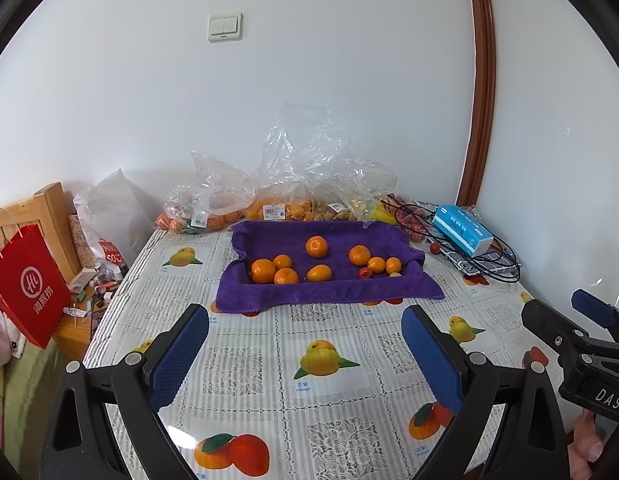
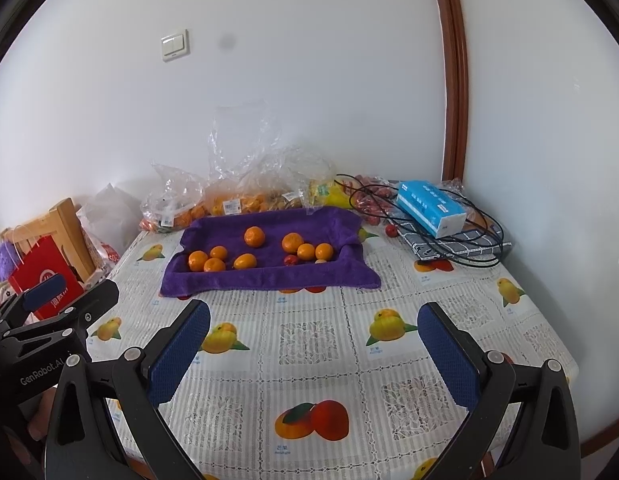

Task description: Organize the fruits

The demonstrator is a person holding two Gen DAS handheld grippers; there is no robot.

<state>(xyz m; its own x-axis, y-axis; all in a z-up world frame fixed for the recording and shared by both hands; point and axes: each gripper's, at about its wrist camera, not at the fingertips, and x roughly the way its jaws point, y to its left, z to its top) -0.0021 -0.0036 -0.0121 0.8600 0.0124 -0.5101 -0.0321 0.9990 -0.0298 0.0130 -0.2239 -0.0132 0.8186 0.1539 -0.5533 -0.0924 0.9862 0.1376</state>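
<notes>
A purple towel [image 1: 329, 288] [image 2: 269, 278] lines a shallow tray at the far middle of the table. Several oranges lie on it, one apart at the back [image 1: 316, 247] [image 2: 254, 237], with a small red fruit [image 1: 364, 273] [image 2: 290, 259] near the front right. My left gripper [image 1: 305, 344] is open and empty, well short of the towel. My right gripper [image 2: 313, 344] is open and empty too, at the same distance; it also shows at the right edge of the left wrist view [image 1: 565, 312]. The left gripper shows at the left edge of the right wrist view [image 2: 75, 296].
Clear plastic bags of fruit [image 1: 269, 204] [image 2: 245, 196] stand against the wall behind the towel. A blue tissue box [image 1: 461, 230] [image 2: 431, 208], black cables [image 2: 461, 248] and red fruits [image 2: 369, 204] lie at the back right. A red paper bag [image 1: 27, 284] hangs left of the table.
</notes>
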